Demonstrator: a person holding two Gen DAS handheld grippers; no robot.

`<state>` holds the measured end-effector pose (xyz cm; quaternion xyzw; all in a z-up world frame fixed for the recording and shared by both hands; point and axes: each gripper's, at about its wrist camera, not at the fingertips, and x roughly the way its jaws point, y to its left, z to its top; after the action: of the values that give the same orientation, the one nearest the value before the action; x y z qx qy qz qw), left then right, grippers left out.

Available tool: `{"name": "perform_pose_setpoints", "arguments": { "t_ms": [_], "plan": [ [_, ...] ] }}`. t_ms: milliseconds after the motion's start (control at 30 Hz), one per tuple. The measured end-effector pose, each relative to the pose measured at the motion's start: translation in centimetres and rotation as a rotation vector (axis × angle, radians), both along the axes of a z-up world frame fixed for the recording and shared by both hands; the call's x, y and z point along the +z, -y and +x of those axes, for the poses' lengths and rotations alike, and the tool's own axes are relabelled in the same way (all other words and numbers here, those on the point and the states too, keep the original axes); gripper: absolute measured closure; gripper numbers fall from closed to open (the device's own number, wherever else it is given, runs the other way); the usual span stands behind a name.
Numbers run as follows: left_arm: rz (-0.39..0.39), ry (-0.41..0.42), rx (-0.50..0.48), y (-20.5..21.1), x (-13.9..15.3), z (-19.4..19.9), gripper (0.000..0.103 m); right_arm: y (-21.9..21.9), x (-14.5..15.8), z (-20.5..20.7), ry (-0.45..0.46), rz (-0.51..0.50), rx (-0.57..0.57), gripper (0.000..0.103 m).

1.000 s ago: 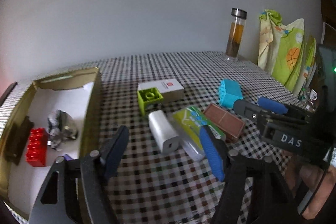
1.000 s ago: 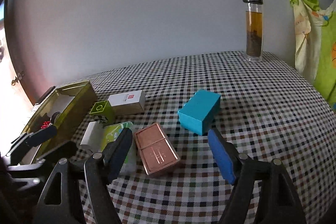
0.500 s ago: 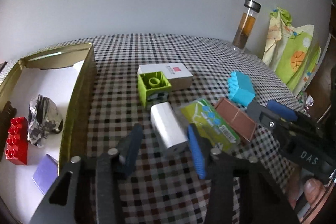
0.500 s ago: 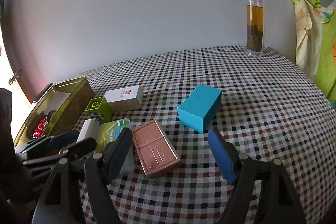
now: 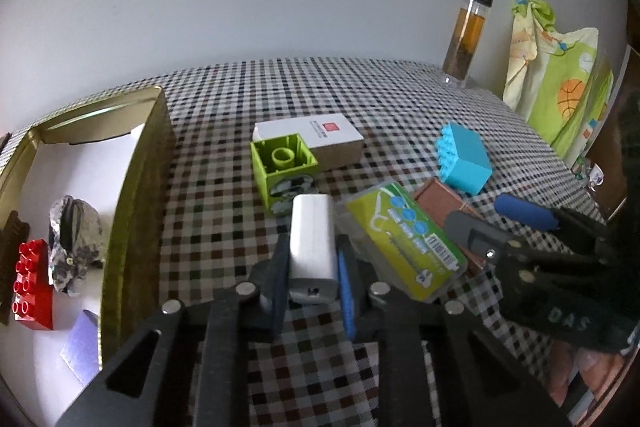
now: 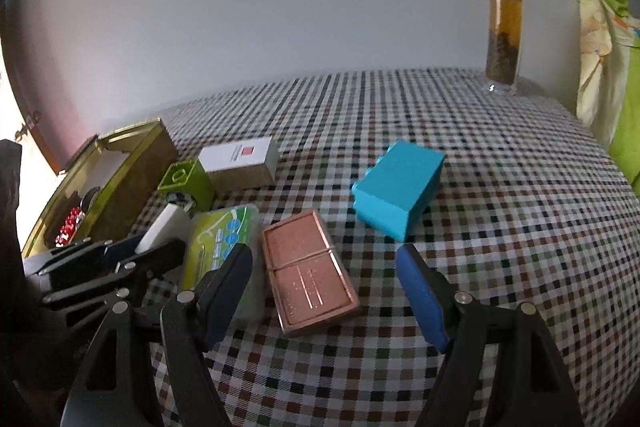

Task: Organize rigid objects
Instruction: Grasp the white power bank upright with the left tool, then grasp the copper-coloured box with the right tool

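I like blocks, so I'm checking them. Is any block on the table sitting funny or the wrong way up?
Yes. The green block is upside down, its hollow underside facing up. The blue block lies tipped on its side, studs pointing sideways. Nothing looks broken or spilled. The left tool is closing around the white charger.

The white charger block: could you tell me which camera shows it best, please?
The left wrist view: the white charger block sits central between the closing left claw. The right wrist view shows only its end, behind that claw.
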<state>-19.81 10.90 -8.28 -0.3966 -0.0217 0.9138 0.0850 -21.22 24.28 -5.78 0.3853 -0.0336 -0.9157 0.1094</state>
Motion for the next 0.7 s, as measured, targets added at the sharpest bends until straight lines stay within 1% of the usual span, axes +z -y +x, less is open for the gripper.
{"name": "perform_pose_setpoints", "arguments": {
  "t_ms": [67,167,367,433,500,533,633,667,700],
  "plan": [
    [0.005,-0.006,0.005,0.4,0.1,0.2,0.083,-0.4,-0.2,-0.1,0.013,-0.021,-0.007,0.027],
    [0.009,-0.005,0.011,0.9,0.1,0.4,0.083,-0.6,-0.3,-0.1,0.019,-0.023,-0.009,0.028],
    [-0.011,0.028,-0.003,0.3,-0.3,0.0,0.082,-1.1,-0.6,0.0,0.046,-0.043,0.003,0.028],
    [-0.019,0.044,-0.007,0.1,-0.5,-0.2,0.079,-1.0,-1.0,-0.1,0.071,-0.03,0.023,0.028],
    [-0.02,0.062,-0.003,0.1,-0.8,-0.5,0.071,-0.7,-1.0,0.0,0.075,-0.005,0.037,0.028],
    [-0.017,0.067,0.0,0.1,-0.8,-0.7,0.07,-0.4,-1.1,0.0,0.077,0.017,0.045,0.028],
    [-0.035,0.068,-0.002,-0.4,-0.9,-1.0,0.069,0.6,-1.2,-0.3,0.079,0.095,0.063,0.028],
    [-0.042,0.066,-0.005,-0.6,-0.9,-1.0,0.07,0.8,-1.3,-0.4,0.078,0.116,0.07,0.028],
    [-0.042,0.065,-0.009,-0.7,-0.9,-1.0,0.074,1.0,-1.4,-0.6,0.078,0.133,0.073,0.028]
  ]
}}
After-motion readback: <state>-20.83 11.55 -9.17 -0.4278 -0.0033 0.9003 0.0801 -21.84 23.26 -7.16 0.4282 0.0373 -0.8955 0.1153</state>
